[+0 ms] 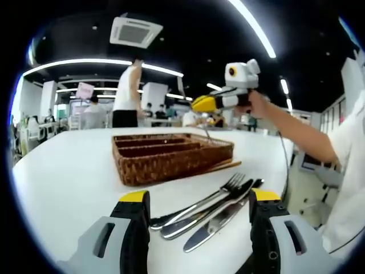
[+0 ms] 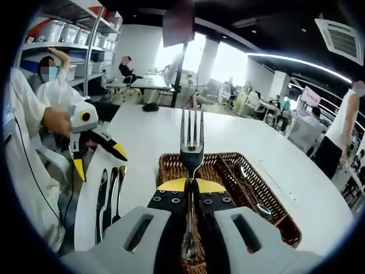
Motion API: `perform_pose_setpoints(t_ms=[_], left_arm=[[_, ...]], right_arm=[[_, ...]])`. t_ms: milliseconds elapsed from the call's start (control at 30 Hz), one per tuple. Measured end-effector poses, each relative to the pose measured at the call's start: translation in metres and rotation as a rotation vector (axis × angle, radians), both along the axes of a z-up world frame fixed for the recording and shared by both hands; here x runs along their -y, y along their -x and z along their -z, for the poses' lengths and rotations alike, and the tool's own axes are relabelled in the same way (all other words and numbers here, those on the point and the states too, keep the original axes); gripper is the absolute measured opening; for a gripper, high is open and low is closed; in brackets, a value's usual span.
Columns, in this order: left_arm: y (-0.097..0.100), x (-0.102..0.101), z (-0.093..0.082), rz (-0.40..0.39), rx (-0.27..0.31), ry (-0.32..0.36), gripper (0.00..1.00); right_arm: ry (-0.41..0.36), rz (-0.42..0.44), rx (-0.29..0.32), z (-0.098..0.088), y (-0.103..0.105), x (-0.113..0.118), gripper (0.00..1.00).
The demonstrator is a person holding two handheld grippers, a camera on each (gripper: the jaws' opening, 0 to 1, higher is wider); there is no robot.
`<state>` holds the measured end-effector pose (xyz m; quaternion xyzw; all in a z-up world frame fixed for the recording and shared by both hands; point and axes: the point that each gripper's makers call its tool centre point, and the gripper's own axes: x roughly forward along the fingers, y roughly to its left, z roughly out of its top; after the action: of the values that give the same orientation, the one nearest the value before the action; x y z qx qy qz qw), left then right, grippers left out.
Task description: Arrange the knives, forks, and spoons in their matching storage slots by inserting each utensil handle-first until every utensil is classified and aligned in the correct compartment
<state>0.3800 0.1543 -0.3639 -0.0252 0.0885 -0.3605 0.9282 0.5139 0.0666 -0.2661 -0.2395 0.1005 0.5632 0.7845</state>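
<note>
Looking across a white table (image 1: 68, 171), I see a big open office beyond it — ceiling light strips, an air-conditioning cassette (image 1: 136, 31) overhead, people standing and sitting in the background, and shelves of plastic bins (image 2: 63, 31) in the right gripper view.

The wicker cutlery tray (image 1: 171, 157) is my landmark. It sits on the table with long compartments running its length; in the right gripper view a spoon (image 2: 254, 191) lies in one of them.

My right gripper (image 2: 190, 185) has its yellow-tipped jaws pressed together on a fork (image 2: 191, 140), pinching it at the neck below the head so the tines stand straight up beyond the jaws. The fork is steel and four-tined, its handle running back down between the jaws. It hangs above the near end of the tray. In the left gripper view I see that same gripper (image 1: 205, 103) raised over the tray's far right corner.

My left gripper (image 1: 199, 197) has its jaws spread wide and holds nothing. On the table just in front of the tray, between those jaws, lies loose cutlery — a fork (image 1: 225, 188), a spoon (image 1: 188, 222) and a table knife (image 1: 217, 225), side by side and touching, handles towards me.
</note>
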Motion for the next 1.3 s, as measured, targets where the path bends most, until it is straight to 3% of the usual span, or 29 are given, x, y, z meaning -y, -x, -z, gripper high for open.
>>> perform_pose_setpoints(t_ms=[500,767,1300], left_arm=[[-0.003,-0.004,-0.005,-0.013,0.003,0.037,0.71],[-0.006,-0.008,-0.003,-0.025,-0.004,0.04,0.71],[-0.01,-0.013,0.002,-0.038,-0.012,0.053,0.7]], right_arm=[[0.091,0.029,0.009,0.003,-0.056,0.005,0.03],[0.191,0.017,0.001,0.028,-0.083,-0.004,0.03],[0.258,-0.012,-0.072,0.07,-0.108,-0.025,0.03]])
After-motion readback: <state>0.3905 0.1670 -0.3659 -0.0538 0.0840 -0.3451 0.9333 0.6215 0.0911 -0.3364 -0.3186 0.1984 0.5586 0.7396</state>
